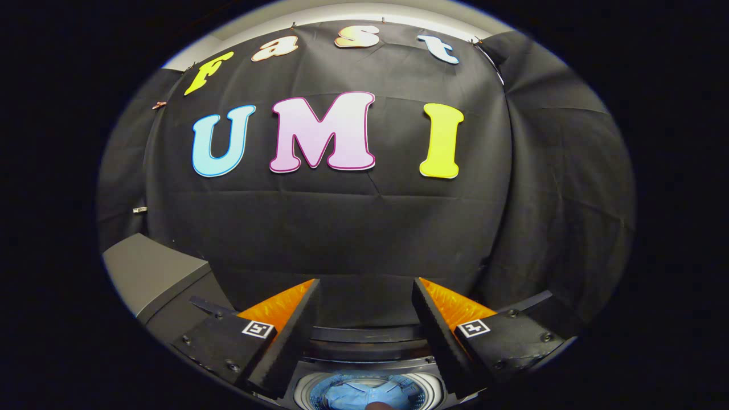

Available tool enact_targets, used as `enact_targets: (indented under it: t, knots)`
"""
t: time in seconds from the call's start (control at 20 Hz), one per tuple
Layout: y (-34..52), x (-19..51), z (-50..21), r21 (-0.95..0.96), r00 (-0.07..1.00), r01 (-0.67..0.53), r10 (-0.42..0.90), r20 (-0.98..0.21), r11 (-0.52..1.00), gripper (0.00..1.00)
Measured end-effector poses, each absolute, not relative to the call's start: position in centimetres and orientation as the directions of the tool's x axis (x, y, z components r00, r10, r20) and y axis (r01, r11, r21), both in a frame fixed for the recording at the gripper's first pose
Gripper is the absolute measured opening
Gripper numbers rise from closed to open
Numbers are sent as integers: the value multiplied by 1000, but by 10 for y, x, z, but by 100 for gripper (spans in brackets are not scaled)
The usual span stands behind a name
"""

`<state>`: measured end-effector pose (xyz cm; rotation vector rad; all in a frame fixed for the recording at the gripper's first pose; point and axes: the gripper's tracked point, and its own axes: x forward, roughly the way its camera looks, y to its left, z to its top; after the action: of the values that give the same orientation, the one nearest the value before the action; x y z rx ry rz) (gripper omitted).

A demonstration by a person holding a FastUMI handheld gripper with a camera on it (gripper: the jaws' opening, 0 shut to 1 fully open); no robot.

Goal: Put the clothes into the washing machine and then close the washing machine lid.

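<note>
Gripper (364, 296) open, fingers spread, holding nothing. Blue clothes (364, 394) lie inside the washing machine (307, 393) drum, below and between the fingers. Loading appears complete. Lid closure judged outstanding; next move calls for locating and lowering the lid.

The washing machine (364, 364) sits low between the gripper's 2 fingers, seen from above. Its round drum opening, ringed by a pale rim, is uncovered. Light blue clothes (364, 394) lie crumpled inside the drum. The lid (367, 335), a dark curved band, stands raised at the far side of the opening, just in front of the black cloth wall.
</note>
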<state>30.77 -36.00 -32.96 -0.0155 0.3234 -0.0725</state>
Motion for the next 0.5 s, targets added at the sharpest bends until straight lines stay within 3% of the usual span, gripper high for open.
enact_targets:
  t: [0.5]
  knots:
    - [-356, 262, -344, -23, 931, 59, -64, -361, 998, 100]
